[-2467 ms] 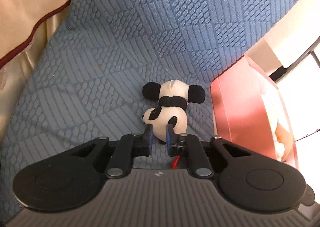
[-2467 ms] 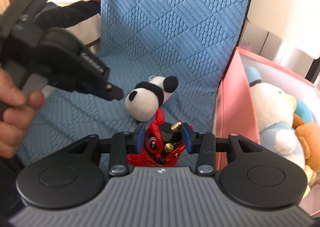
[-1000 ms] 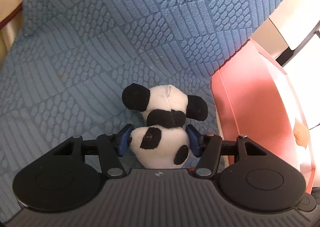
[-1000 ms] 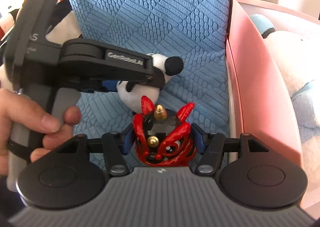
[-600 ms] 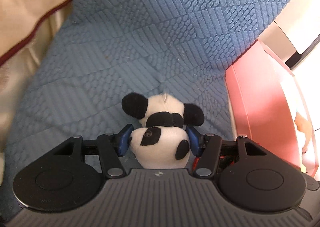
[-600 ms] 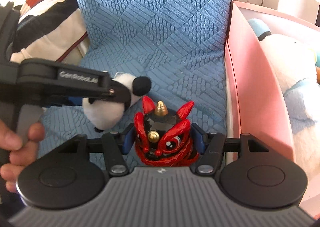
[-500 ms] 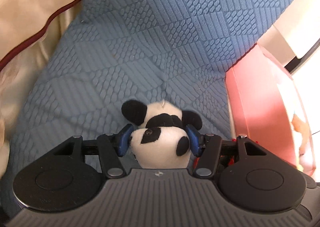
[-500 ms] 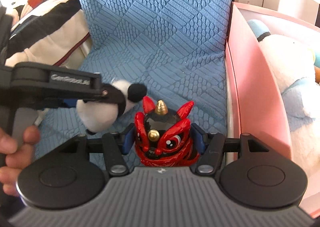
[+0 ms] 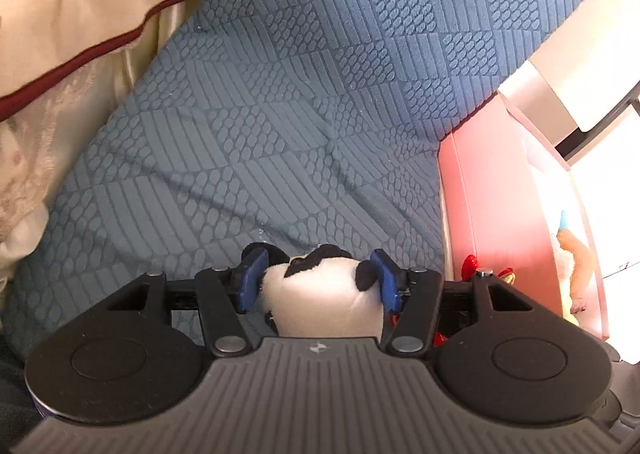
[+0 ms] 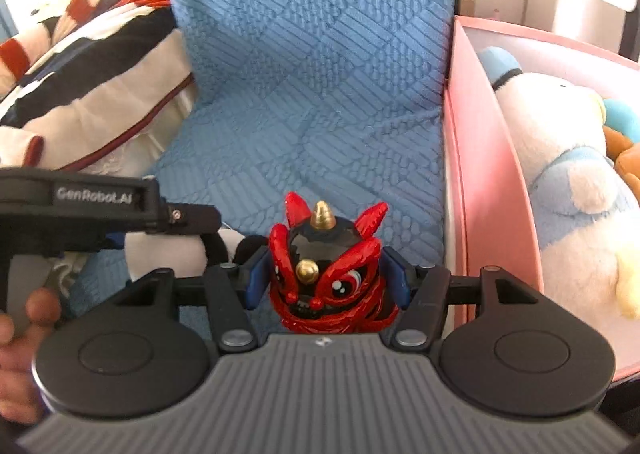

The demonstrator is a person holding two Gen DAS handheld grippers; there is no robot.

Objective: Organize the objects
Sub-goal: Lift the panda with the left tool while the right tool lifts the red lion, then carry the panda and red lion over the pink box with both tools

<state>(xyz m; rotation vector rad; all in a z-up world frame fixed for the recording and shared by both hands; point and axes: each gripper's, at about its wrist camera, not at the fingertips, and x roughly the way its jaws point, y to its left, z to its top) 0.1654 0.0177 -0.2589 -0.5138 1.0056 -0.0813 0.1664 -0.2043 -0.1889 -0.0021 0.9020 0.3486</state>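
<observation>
Both toys in hand, neither boxed yet.
My left gripper pinches the soft black-and-white plush panda; my right gripper clamps the glossy red lion-head figurine beside the pink storage box.

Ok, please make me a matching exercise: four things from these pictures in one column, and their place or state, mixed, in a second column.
1. black-and-white plush panda
2. glossy red lion-head figurine
3. white plush bear with light blue scarf
4. cream striped pillow

A. lies inside the pink box
B. shut in the right gripper
C. shut in the left gripper
D. left of the blue quilted cover

Pairs: 1-C, 2-B, 3-A, 4-D
</observation>
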